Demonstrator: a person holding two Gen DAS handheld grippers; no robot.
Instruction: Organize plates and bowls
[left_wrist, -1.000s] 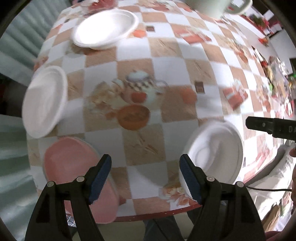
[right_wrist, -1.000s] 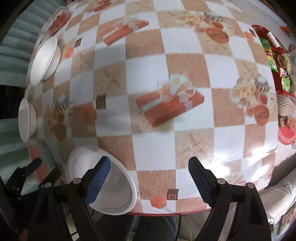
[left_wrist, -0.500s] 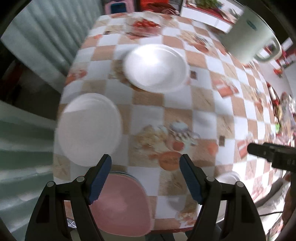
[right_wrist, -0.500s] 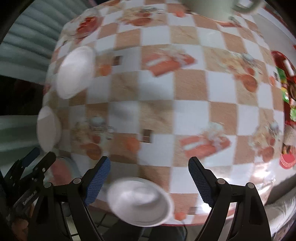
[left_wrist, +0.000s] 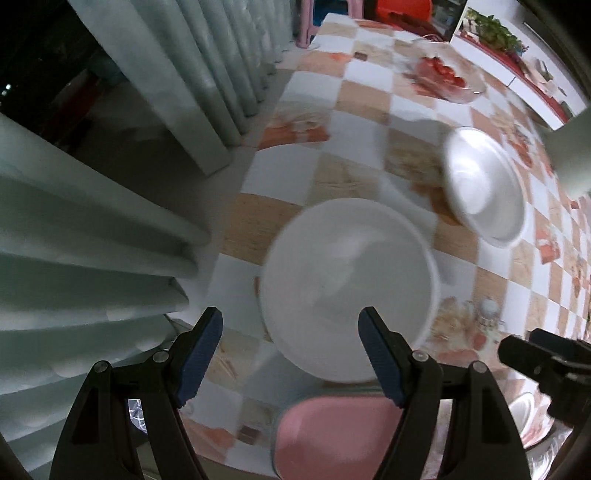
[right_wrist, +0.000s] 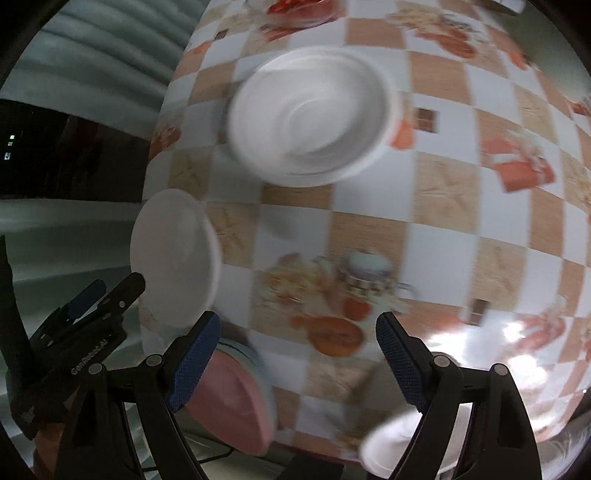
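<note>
Both tongs stand wide with nothing between their blue pads; the left tongs (left_wrist: 290, 354) hang over the bench edge with a white plate (left_wrist: 349, 290) showing between and just beyond the tips, and the right tongs (right_wrist: 297, 363) hang over the printed cloth further along the same edge; the white plate lies flat near the bench's side edge, seen also at the left of the right view (right_wrist: 175, 258); beyond it, apart from it, sits a white bowl (left_wrist: 484, 186), shown ringed and hollow from the right camera (right_wrist: 312, 114); nearer than the plate, close to it at the near edge, lies a pink plate (left_wrist: 336, 435), which the right view shows partly behind the left pad of the right tongs (right_wrist: 231, 402); whether the pink plate touches the white one I cannot tell, as the pictures are blurred; another white dish (right_wrist: 391, 448) peeps out low at the near edge under the right tongs; the bench (left_wrist: 373, 77) wears a checked cloth of white and tan squares with printed teapots and gift boxes; a glass dish of red food (left_wrist: 448, 75) stands at the far end; pale pleated curtains (left_wrist: 92, 229) hang to the left of the bench.
</note>
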